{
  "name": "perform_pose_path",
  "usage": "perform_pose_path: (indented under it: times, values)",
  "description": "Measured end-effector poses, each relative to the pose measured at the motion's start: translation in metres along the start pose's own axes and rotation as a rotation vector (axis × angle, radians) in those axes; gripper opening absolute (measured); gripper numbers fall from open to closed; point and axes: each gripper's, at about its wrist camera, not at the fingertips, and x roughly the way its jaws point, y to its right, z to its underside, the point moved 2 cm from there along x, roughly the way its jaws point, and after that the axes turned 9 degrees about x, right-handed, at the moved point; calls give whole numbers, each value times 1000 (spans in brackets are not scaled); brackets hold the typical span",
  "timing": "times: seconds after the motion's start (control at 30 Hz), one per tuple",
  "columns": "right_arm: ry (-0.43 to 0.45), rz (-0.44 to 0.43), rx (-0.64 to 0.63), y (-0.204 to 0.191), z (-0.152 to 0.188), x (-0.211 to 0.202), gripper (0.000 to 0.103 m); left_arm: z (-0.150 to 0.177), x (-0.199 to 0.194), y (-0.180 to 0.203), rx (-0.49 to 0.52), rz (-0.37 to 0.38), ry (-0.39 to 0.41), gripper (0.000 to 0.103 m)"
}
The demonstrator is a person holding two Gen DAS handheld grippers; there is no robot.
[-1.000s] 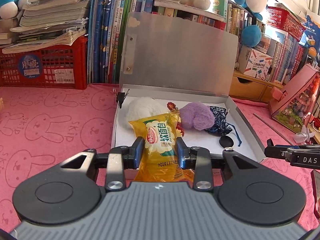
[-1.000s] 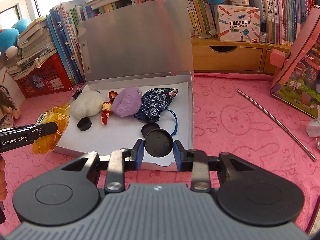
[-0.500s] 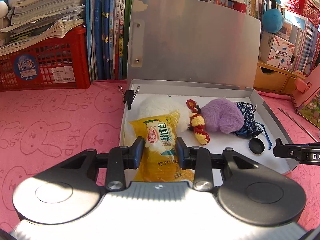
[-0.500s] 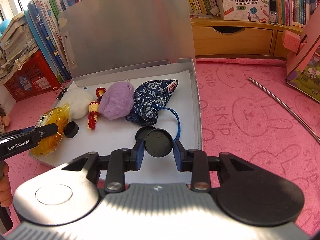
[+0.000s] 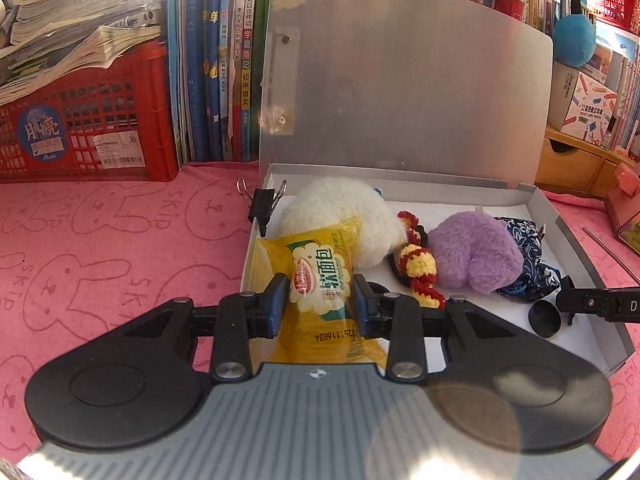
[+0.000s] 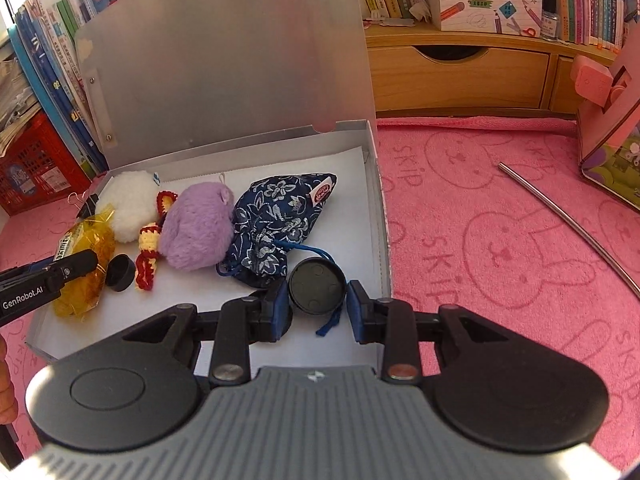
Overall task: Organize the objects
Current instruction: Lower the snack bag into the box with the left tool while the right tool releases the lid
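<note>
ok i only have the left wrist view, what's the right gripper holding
Observer: The right gripper is shut on a flat black cap, over the right side of the box and just in front of the pouch.
Operator: anything hidden behind my left gripper
Observer: Yes, a second cap lies on the box floor between the packet and the crochet, right beside the left gripper.
Operator: is the pouch cord in the way
Observer: Its blue cord passes behind the held cap and ends in front of it, between the right gripper's fingers.
</note>
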Motion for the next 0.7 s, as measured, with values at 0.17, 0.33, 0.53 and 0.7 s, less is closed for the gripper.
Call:
perform_pose_path:
  times: [0.17,0.33,0.53,0.7]
  values:
    - [1,2,-18,-4,-1,5,36,-4,7,0,2,-1,6,39]
    - [6,0,-13,-4,-1,6,36,-5,10,5,22,-9,13,40]
    - [16,-7,-8,-5,0,2,56,-4,8,6,34,-12,13,45]
    - [31,-16,-22,-8,3,-7,65,-1,0,6,36,-9,22,73]
